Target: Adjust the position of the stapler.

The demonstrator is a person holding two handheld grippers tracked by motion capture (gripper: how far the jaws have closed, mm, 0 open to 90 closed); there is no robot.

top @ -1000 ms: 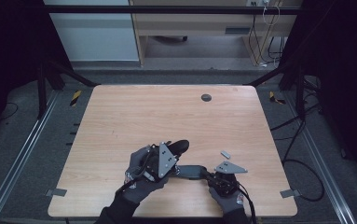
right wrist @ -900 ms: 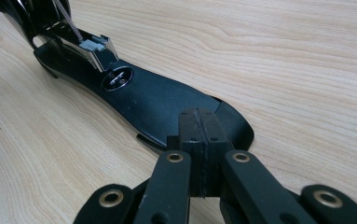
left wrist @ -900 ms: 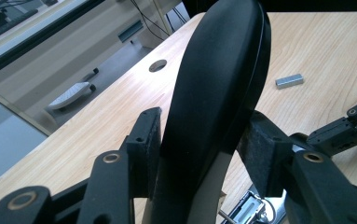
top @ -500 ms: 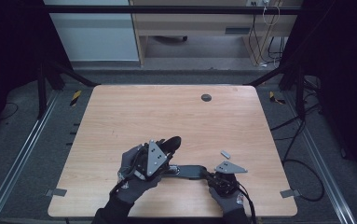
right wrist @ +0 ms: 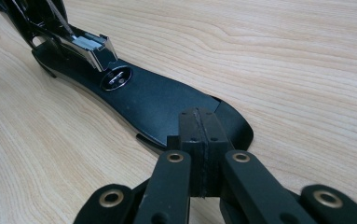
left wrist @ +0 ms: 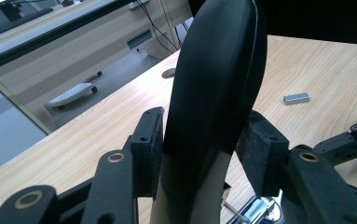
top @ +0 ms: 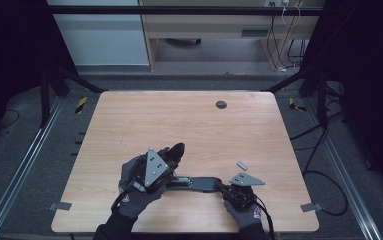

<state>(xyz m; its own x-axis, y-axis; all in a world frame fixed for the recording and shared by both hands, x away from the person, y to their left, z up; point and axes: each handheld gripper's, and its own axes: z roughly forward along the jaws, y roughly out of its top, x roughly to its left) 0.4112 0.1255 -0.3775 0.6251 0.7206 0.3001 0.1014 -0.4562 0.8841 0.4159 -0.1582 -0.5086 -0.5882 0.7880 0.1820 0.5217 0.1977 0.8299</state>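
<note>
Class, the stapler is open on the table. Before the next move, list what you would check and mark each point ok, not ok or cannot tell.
1. Stapler cover raised clear of the stapler base: ok.
2. Left gripper clamped on the cover, a pad on each side: ok.
3. Right gripper shut, tips over the base's end: ok. Whether it presses the base down: cannot tell.
4. Staple channel exposed: ok. Whether it is loaded: cannot tell.
5. Staple strip in a gripper: not ok, it lies loose on the table.

Dim surroundings — soft, even light overhead
</note>
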